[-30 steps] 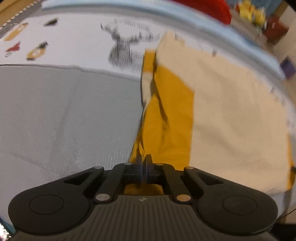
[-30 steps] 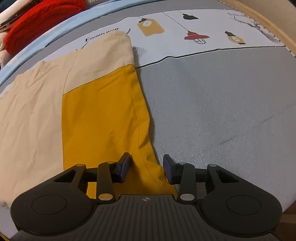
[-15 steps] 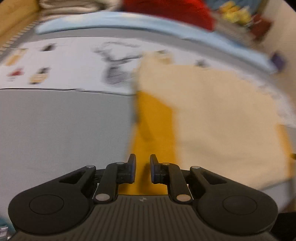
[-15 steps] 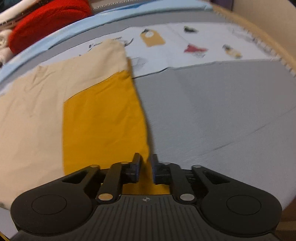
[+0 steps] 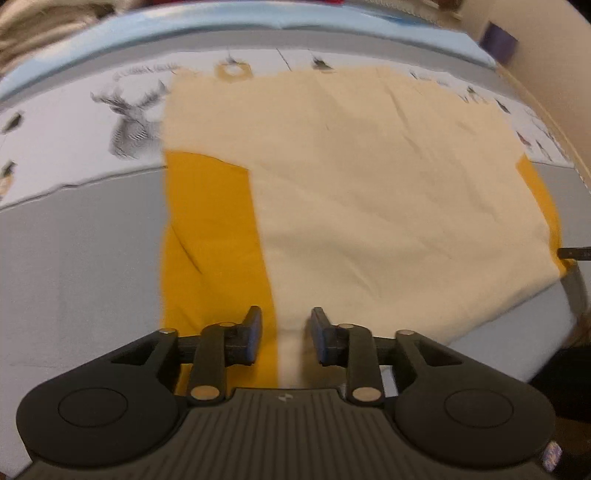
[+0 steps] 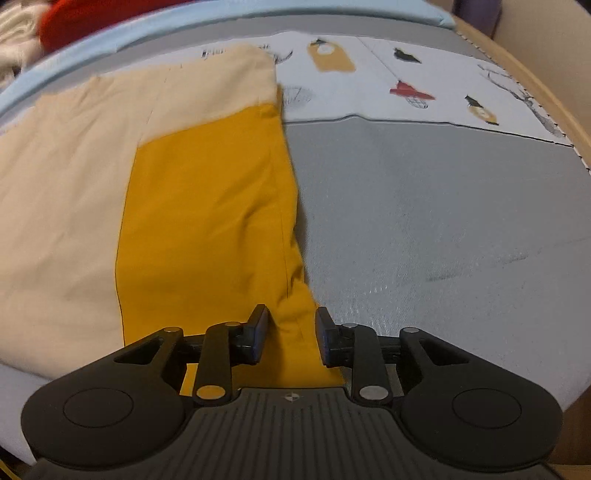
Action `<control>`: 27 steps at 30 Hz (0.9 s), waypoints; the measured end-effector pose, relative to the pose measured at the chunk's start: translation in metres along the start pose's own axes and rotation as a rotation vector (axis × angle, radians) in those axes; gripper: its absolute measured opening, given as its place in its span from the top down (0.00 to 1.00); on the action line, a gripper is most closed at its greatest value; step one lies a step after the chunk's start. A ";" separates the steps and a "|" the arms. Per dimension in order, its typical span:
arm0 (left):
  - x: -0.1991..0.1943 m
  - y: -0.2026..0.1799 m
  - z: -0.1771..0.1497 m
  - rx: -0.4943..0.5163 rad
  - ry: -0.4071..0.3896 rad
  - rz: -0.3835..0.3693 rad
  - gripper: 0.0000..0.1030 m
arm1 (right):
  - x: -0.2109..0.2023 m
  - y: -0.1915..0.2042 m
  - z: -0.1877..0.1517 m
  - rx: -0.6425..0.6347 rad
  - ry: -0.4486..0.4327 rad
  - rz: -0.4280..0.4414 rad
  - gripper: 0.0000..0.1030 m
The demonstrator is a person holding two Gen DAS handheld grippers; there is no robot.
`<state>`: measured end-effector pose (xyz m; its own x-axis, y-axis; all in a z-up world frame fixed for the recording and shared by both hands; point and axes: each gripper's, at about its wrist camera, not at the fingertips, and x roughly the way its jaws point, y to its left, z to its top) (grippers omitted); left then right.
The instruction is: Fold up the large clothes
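Note:
A large cream garment (image 5: pixel 369 192) with mustard-yellow side panels lies flat on the grey bed cover. In the left wrist view its yellow left panel (image 5: pixel 210 236) runs toward me. My left gripper (image 5: pixel 286 332) is open over the near hem, where yellow meets cream. In the right wrist view the garment's cream body (image 6: pixel 62 177) and yellow right panel (image 6: pixel 207 229) show. My right gripper (image 6: pixel 291 332) is open, with the yellow panel's near corner lying between the fingers.
The bed cover (image 6: pixel 424 229) is grey with a white printed band (image 6: pixel 406 85) at the far side. A red item (image 6: pixel 74 18) and pale fabrics lie beyond the bed. A tan wall (image 6: pixel 546 55) stands at the right.
My left gripper opened, let go of the yellow panel and moved right. My right gripper narrowed on the yellow corner, then opened again. The left panel now lies flat.

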<state>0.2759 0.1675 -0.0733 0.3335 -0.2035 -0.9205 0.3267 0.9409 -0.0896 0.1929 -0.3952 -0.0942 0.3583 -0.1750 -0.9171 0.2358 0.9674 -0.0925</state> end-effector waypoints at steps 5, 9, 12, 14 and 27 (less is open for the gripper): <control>0.017 -0.013 -0.003 0.085 0.096 0.216 0.57 | -0.009 0.002 -0.006 0.009 -0.025 -0.067 0.61; -0.041 -0.038 -0.002 0.093 -0.184 0.282 0.55 | -0.067 0.011 -0.006 0.037 -0.293 -0.078 0.62; -0.079 -0.064 -0.009 0.023 -0.320 0.268 0.55 | -0.117 0.027 -0.011 0.018 -0.482 -0.036 0.62; -0.102 -0.085 -0.020 0.011 -0.391 0.262 0.54 | -0.150 0.043 -0.023 -0.006 -0.589 0.013 0.61; -0.072 -0.124 -0.086 0.038 -0.438 0.216 0.89 | -0.192 0.096 -0.107 -0.145 -0.773 0.074 0.60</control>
<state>0.1353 0.0884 -0.0281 0.7355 -0.1075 -0.6690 0.2386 0.9652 0.1072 0.0504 -0.2495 0.0312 0.9071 -0.1353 -0.3986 0.0855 0.9864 -0.1403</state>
